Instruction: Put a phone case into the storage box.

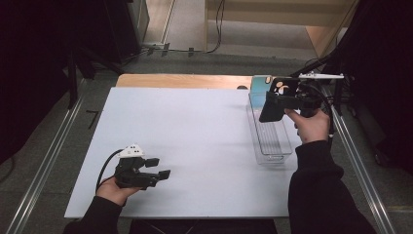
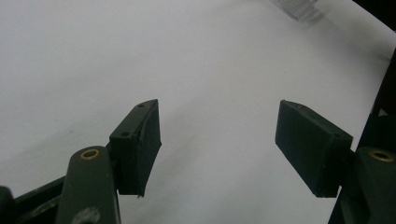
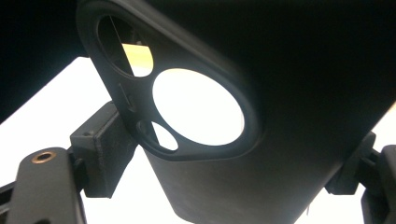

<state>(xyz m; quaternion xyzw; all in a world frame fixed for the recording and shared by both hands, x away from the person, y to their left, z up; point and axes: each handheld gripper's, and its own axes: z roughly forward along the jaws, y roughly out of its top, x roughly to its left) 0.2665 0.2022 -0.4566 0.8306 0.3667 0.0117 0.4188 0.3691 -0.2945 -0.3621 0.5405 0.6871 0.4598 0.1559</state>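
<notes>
Right tool [image 1: 287,103] clamps phone case [image 1: 273,100] above tray [image 1: 272,146].

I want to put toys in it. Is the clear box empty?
Looks empty: through the clear box only white table shows; the phone case hides its far end.
</notes>
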